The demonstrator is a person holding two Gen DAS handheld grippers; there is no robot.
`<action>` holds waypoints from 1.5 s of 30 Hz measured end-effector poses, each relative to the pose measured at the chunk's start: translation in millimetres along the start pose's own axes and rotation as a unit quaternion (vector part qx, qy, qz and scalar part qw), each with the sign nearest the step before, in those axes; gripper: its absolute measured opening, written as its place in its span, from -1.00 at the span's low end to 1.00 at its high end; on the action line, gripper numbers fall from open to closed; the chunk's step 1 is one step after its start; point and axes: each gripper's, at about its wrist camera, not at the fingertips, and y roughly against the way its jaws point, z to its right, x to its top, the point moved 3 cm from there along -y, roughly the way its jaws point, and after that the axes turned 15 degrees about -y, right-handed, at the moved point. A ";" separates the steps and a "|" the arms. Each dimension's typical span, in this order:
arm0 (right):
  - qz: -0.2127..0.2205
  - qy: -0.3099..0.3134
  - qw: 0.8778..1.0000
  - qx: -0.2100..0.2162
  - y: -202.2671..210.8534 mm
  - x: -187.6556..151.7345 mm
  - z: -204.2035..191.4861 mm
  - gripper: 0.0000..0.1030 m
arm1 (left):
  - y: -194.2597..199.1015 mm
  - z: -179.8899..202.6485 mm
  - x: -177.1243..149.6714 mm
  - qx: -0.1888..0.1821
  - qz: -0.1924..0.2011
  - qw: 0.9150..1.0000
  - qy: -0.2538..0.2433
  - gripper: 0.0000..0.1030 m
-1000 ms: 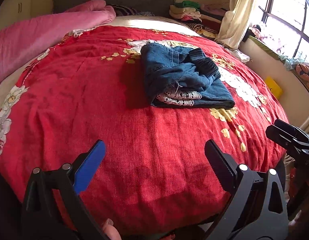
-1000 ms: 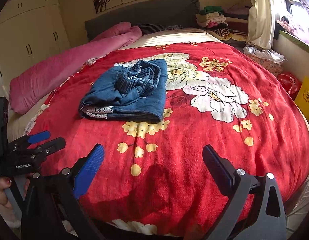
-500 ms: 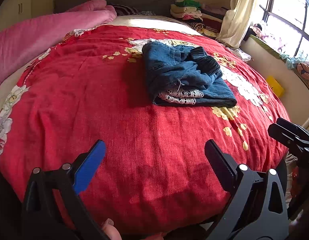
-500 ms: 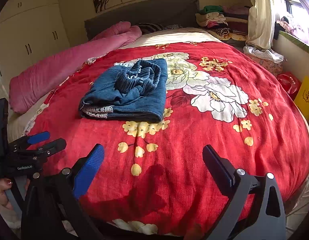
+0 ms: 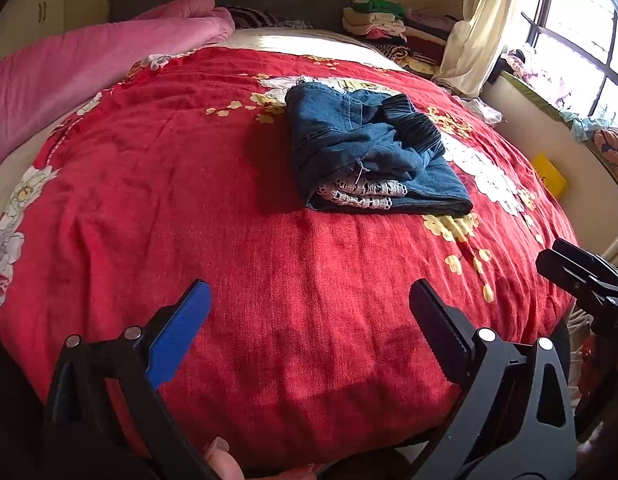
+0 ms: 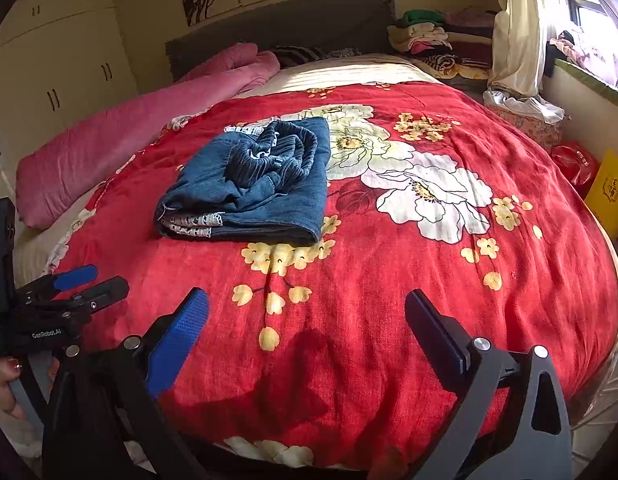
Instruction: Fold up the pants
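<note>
Judging by the blue denim pants (image 5: 373, 156) lying in a compact folded bundle mid-bed on the red flowered bedspread (image 5: 189, 200), the folding looks done, with both the left tongs (image 5: 309, 304) and right tongs (image 6: 307, 308) apart, empty, well short of them.

White lettering reading "GenRobot.AI" stands on the black body of the left gripper (image 6: 89, 286), seen at the left of the right wrist view. The yellow box (image 6: 611, 192) far right of the right gripper (image 6: 305, 320) carries a dark emblem too small to read.
</note>
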 end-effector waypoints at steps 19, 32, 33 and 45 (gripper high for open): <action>0.000 -0.004 1.000 -0.006 2.4 -1.2 0.3 0.91 | 1.8 -1.3 0.6 0.004 -0.004 1.000 0.001 0.81; -0.005 -0.006 1.000 -0.010 -0.8 -2.8 1.5 0.91 | 2.9 1.1 0.0 -0.005 -0.002 1.000 0.000 0.81; -0.005 -0.006 1.000 -0.010 -0.9 -3.1 1.8 0.91 | 2.9 1.3 -0.1 -0.006 -0.002 1.000 0.000 0.81; -0.008 -0.007 1.000 -0.013 -3.5 -4.3 1.3 0.91 | 2.9 1.1 0.5 -0.009 -0.003 1.000 0.003 0.81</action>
